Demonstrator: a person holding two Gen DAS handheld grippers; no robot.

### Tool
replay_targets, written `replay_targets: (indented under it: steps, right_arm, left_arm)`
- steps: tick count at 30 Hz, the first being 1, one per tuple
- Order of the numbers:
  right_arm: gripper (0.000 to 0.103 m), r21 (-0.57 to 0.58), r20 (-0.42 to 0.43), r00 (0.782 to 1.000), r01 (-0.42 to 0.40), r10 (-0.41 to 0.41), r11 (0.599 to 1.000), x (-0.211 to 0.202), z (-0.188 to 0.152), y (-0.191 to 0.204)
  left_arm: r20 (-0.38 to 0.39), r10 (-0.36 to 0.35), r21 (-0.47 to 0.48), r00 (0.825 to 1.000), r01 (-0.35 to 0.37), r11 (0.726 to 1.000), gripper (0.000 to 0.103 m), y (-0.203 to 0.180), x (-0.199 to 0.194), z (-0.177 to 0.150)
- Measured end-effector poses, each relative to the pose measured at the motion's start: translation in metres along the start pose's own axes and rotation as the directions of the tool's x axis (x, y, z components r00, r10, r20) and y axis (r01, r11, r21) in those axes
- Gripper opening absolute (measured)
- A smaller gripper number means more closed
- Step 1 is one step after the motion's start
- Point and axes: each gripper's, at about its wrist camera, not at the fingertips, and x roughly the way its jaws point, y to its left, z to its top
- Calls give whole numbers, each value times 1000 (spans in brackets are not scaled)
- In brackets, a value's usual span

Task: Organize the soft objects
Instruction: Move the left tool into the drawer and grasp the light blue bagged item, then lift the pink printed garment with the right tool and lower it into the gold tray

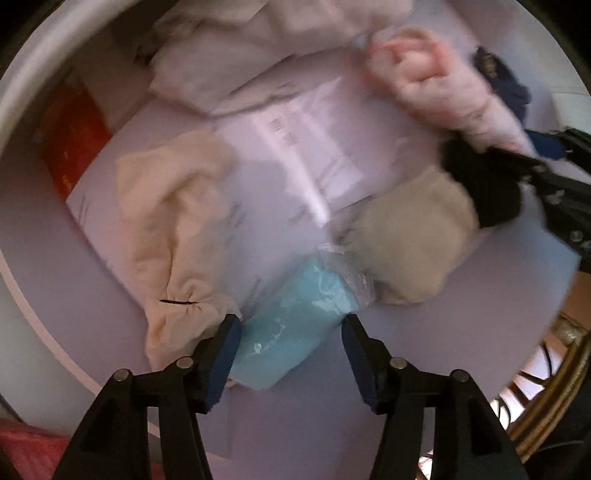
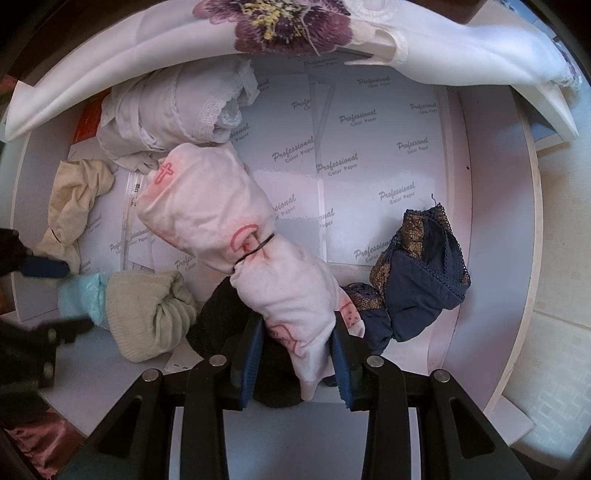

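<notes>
A light blue soft bundle in clear wrap (image 1: 291, 325) lies on the paper-lined white tray (image 1: 424, 332). It sits between the jaws of my left gripper (image 1: 290, 350), which stands open: the left pad is at the bundle's edge and the right pad is clear of it. My right gripper (image 2: 297, 354) points down and is shut on the lower end of a pink-white cloth roll (image 2: 221, 218), which is tied with a black band. The same roll (image 1: 443, 92) reaches across the far right of the left wrist view. My left gripper (image 2: 75, 295) shows at the left edge of the right wrist view.
Around them lie a cream cloth bundle (image 1: 166, 221), a ribbed beige sock roll (image 2: 147, 314), a black soft item (image 2: 218, 314), navy lace underwear (image 2: 421, 280) and a grey-white garment roll (image 2: 177, 107). A white cloth with an embroidered flower (image 2: 288, 26) overhangs the far rim. A red box (image 1: 74, 136) stands at the left.
</notes>
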Motion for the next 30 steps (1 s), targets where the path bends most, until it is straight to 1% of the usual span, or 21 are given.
replay_targets:
  steps: [1, 4, 6, 7, 8, 10, 13, 14, 18, 20, 21, 23, 25, 27, 30]
  right_arm:
    - [36, 0, 0, 1000, 0, 0, 1000, 0, 0, 0]
    - [36, 3, -1, 1000, -2, 2, 1000, 0, 1, -1]
    - [36, 4, -1, 1000, -3, 3, 1000, 1, 1, -2]
    - [36, 4, -1, 1000, -3, 3, 1000, 1, 2, -2]
    - [36, 5, -2, 1000, -4, 4, 1000, 1, 2, -2]
    - [36, 8, -3, 1000, -5, 5, 1000, 1, 2, -3]
    - [35, 2, -1, 1000, 2, -2, 1000, 1, 3, -2]
    - [35, 0, 0, 1000, 4, -4, 1000, 1, 3, -2]
    - [34, -4, 7, 1000, 9, -9, 1000, 1, 2, 0]
    - [33, -11, 13, 1000, 17, -16, 1000, 1, 1, 2]
    - [33, -18, 16, 1000, 21, -21, 1000, 1, 0, 3]
    - [32, -24, 19, 1000, 24, -24, 999, 1, -2, 6]
    - [32, -22, 23, 1000, 21, -21, 1000, 0, -3, 7]
    - [32, -24, 26, 999, 19, -18, 1000, -1, -5, 8]
    - [30, -14, 28, 1000, 8, -8, 1000, -4, -6, 7]
  left_arm:
    - [6, 29, 21, 1000, -30, 999, 56, -3, 1, 1]
    - [17, 64, 95, 998, -66, 993, 54, -17, 3, 4]
    - [32, 112, 116, 993, -115, 987, 53, -21, 8, 7]
    - [30, 114, 112, 993, -116, 987, 53, -23, 7, 9]
    - [19, 111, 102, 994, -113, 988, 47, -23, 10, 10]
    - [-1, 121, 101, 993, -121, 988, 41, -21, 20, 9]
    - [8, 113, 98, 994, -114, 989, 31, -22, 19, 10]
    - [20, 105, 77, 994, -106, 991, 29, -20, 17, 11]
    - [66, 61, -26, 996, -60, 998, 28, -18, 6, 13]
    - [85, 76, -93, 993, -68, 993, 28, -17, 0, 12]
    - [95, 76, -148, 993, -61, 987, 28, -15, 0, 9]
    - [109, 74, -227, 991, -47, 973, 27, -13, 1, 3]
    - [126, 75, -321, 989, -31, 947, 27, -10, 5, -2]
    - [150, 73, -417, 986, -4, 909, 27, -6, 6, -13]
    - [184, 109, -454, 977, -14, 891, 27, -8, 9, -23]
